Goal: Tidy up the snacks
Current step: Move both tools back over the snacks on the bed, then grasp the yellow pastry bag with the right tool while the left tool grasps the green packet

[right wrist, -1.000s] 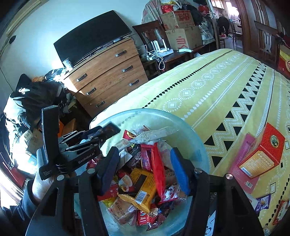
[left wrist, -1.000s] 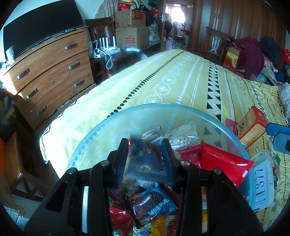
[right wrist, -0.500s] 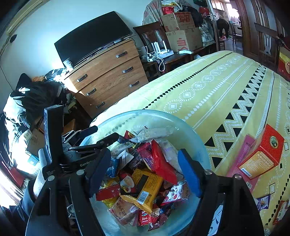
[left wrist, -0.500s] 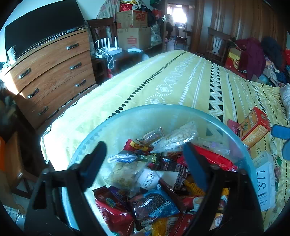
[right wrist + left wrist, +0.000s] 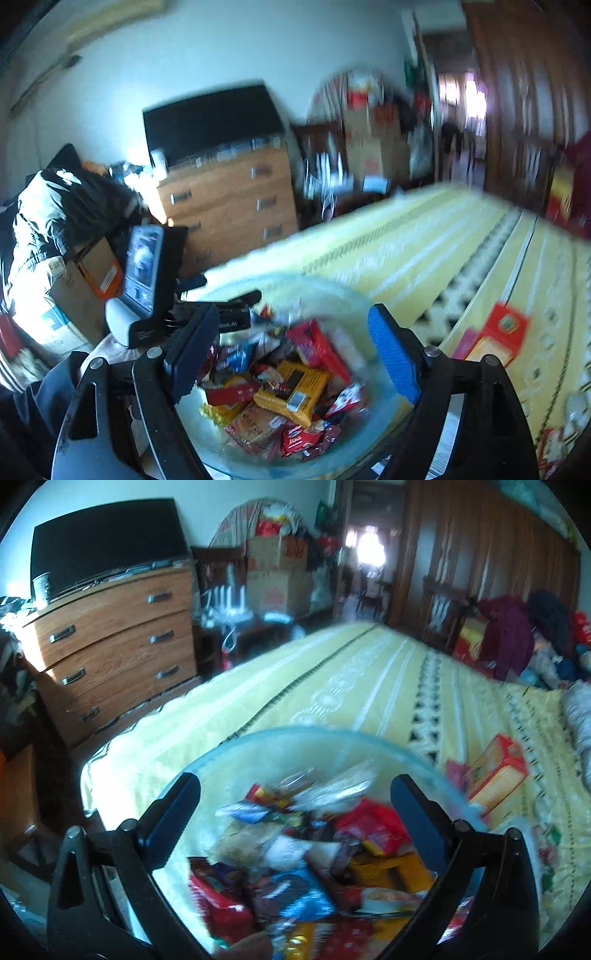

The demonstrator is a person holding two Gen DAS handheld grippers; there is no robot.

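Clear glass bowl (image 5: 332, 734) sits on the yellow bedspread (image 5: 332, 672), heaped with wrapped snacks (image 5: 284, 387). Left gripper (image 5: 295, 812) and right gripper (image 5: 291, 350) hover over it, jaws spread wide, empty. Orange box (image 5: 496, 775) lies just beside the bowl. Motion blur leaves all wrapper print illegible.

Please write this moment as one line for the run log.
left gripper: open, empty | right gripper: open, empty | both above bowl of snack packets | orange box on bed, outside bowl
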